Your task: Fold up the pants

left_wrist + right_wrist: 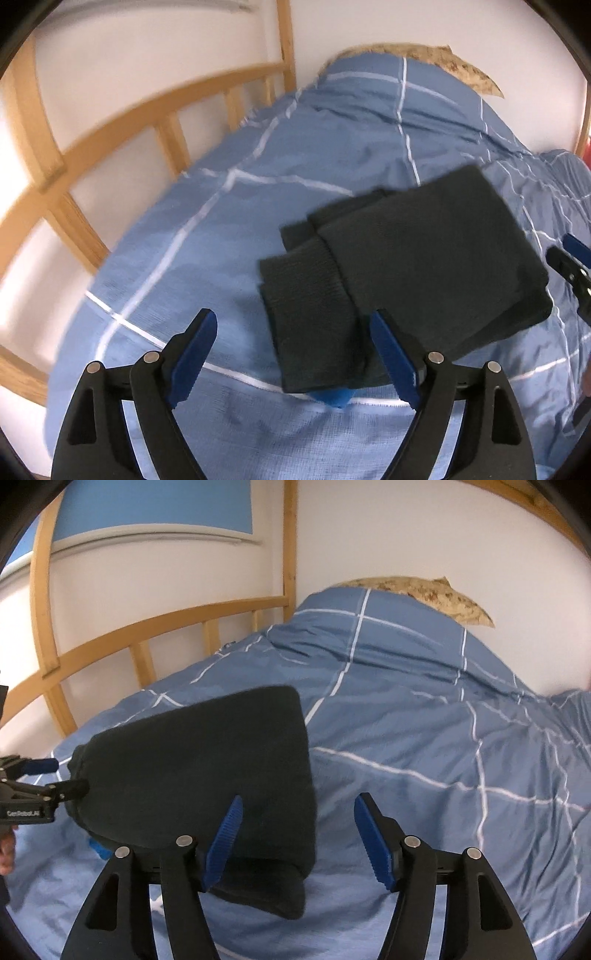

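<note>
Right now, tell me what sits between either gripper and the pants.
Nothing visible does. The folded dark pants lie bare on the blue duvet, with the left gripper and right gripper both open right at their edges.

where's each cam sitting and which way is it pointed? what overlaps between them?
Left wrist: on the left gripper, looking forward and down over the folded dark green knit pants on the blue white-checked duvet; own open blue-padded fingers show, right gripper at right edge.
Right wrist: on the right gripper, same direction, pants lower left; own open fingers, left gripper and a bit of hand at left edge.
Shared: pants, duvet, wooden bed frame, tan patterned pillow.
</note>
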Tool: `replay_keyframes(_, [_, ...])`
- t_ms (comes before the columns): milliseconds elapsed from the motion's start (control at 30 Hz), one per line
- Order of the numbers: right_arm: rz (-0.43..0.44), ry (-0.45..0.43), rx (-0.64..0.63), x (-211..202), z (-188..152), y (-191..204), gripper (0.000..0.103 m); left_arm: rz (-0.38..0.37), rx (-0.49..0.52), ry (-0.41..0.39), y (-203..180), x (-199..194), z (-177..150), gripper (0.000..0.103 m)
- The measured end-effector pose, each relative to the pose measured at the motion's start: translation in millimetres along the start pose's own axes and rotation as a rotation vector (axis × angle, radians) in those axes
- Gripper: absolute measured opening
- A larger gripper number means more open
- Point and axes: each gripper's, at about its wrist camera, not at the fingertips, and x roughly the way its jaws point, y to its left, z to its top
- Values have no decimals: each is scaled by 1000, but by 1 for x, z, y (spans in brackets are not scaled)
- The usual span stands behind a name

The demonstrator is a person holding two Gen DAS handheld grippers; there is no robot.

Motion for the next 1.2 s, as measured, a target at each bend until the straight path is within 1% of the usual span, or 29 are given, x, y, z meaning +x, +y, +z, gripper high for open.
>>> replay_keyframes(33, [-3,-6,-7,-4,2,-1,63,17,4,-24,-3,-8,2,89])
replay_keyframes(67, [-8,-11,-14,-10,2,-4,63,35,9,-54,-6,-18,4,89])
replay_keyframes(100, [-11,-17,-17,-15,2,-6,65,48,14,-82,-11,-28,6,89])
replay_keyframes(133, [-16,-32,-20,-25,2,-9,69,56,17,-101,-16,-38,6,90])
replay_keyframes(167, [-16,-44,-22,-33,2,-12,77,61,20,-121,-23,-49,5,90])
replay_keyframes(233, [-9,-74,-23,-51,1,-16,77,57,17,-174,-36,-73,1,91])
replay_keyframes(267, [-1,-93,-26,-64,-1,-21,77,57,3,-206,-45,-89,-4,93])
replay_keyframes(333, [6,-113,-27,-84,-4,-28,77,48,-19,-246,-58,-110,-12,98])
replay_keyframes(367, [14,-127,-24,-99,-7,-35,78,34,-28,-271,-68,-126,-20,99])
replay_keyframes(400, [17,-136,-20,-109,-9,-39,82,29,-34,-282,-75,-134,-23,99])
replay_keyframes(467, [19,-160,-10,-136,-16,-51,84,9,-37,-310,-93,-156,-34,101])
replay_keyframes(667, [7,-193,7,-206,-50,-88,84,-46,-14,-348,-148,-212,-67,102])
replay_keyframes(800, [-21,-203,10,-248,-72,-108,84,-47,1,-376,-180,-242,-88,102])
replay_keyframes(867, [-32,-207,23,-268,-82,-117,84,-60,19,-375,-196,-255,-98,102])
replay_keyframes(967, [-54,-213,46,-295,-97,-128,84,-77,64,-374,-222,-273,-114,102])
replay_keyframes(1067, [-84,-217,56,-319,-112,-137,84,-83,100,-396,-245,-289,-127,102])
replay_keyframes(1200, [-89,-208,69,-342,-131,-147,84,-98,129,-419,-269,-306,-140,102])
